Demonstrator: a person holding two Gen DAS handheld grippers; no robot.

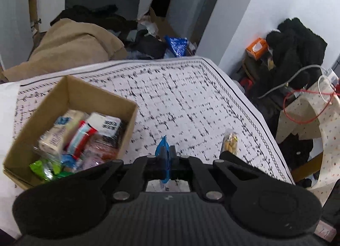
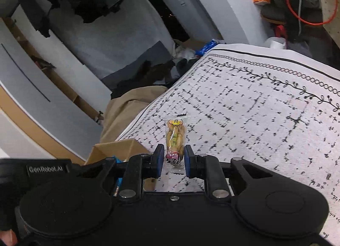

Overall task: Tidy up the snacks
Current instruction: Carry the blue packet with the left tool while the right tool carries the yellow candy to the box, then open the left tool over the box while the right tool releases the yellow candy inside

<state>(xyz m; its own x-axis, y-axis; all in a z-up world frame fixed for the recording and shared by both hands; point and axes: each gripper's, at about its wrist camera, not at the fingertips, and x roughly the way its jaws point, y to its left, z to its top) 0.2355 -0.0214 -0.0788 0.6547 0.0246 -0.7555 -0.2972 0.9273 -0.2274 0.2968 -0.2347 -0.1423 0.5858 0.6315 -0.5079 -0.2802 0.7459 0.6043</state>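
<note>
Left gripper [image 1: 167, 160] sat at lower centre of the left wrist view, jaws pressed together on a thin blue wrapper [image 1: 163, 150] that stuck up above the pads and hung a little below them. Cardboard box [image 1: 70, 88] was at left of that frame on the patterned white cloth [image 1: 191, 97], open top, packed with mixed snack packs: white cartons, a red-and-white pack, green wrappers near the lower corner. In the same view a clear packet of yellowish snacks [image 1: 230, 142] showed at lower right, above the cloth.

Right gripper [image 2: 173, 160] sat at lower centre of the right wrist view, jaws pinching that clear packet [image 2: 175, 137] near its lower end; packet stood upright between the blue pads, yellow cartoon mark on top, pink label at the bottom. Box corner [image 2: 114, 148] showed at lower left of this frame, part of the other gripper just beside it. Cloth [image 2: 265, 118] filled the right side. A gloved hand [image 2: 8, 192] held the gripper at far left edge. Clutter, a tan cover and dark clothes lay beyond the cloth.
</note>
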